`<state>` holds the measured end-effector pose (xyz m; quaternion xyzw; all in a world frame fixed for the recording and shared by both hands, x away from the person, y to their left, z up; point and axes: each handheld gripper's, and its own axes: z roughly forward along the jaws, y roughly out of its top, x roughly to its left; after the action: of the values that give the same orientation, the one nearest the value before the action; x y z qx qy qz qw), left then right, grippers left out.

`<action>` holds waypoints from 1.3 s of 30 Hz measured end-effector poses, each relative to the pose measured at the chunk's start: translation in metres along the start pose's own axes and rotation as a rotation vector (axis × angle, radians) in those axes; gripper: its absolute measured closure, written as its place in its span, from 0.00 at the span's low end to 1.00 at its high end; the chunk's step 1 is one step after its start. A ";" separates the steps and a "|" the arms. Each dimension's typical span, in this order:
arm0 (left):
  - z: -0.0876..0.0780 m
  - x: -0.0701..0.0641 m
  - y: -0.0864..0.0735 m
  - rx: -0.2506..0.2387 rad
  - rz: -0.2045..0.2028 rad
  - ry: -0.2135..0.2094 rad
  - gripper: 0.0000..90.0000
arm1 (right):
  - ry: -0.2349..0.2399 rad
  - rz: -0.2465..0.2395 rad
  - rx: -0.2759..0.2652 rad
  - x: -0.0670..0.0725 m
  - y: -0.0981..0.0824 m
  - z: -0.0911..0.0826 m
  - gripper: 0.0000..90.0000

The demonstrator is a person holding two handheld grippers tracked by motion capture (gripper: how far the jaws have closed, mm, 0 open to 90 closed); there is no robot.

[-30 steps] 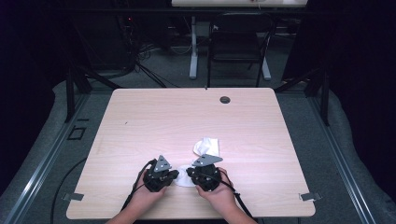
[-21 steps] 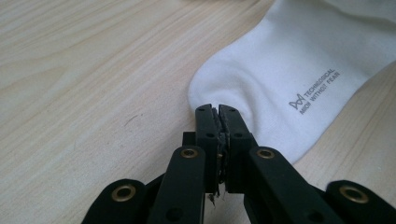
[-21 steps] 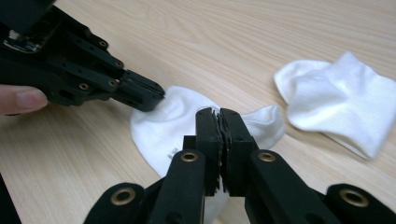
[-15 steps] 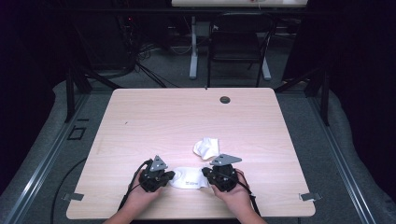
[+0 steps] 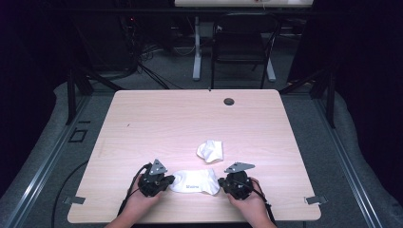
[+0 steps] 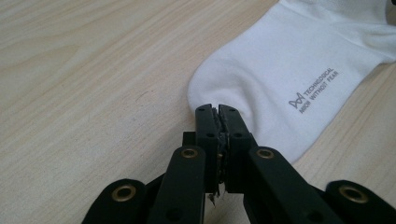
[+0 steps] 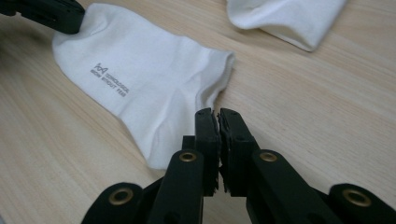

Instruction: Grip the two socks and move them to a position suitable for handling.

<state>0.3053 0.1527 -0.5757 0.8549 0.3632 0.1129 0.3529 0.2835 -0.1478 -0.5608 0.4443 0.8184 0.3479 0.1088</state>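
flat white fabric sock (image 5: 196, 181): white, small grey printed lettering and logo on its side
crumpled white fabric sock (image 5: 210, 150): plain white
rectangular wooden table (image 5: 157, 123): pale beige, fine wood-grain streaks
black two-jaw left gripper (image 6: 217, 110): black, brass-coloured rivets
black two-jaw right gripper (image 7: 215, 114): black, brass-coloured rivets

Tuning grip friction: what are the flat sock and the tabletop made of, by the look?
Flat sock: white fine-knit fabric, likely cotton blend; matte, soft creases, ribbed cuff, small grey printed logo. Tabletop: pale wood-grain surface, probably laminate rather than solid wood; smooth, low sheen, very even grain.
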 end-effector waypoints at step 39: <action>0.000 0.001 -0.002 -0.008 -0.005 -0.015 0.97 | 0.002 -0.044 0.036 0.000 0.001 0.015 1.00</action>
<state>0.3049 0.1545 -0.5766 0.8532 0.3623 0.1072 0.3595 0.2916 -0.1404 -0.5715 0.4279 0.8341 0.3311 0.1075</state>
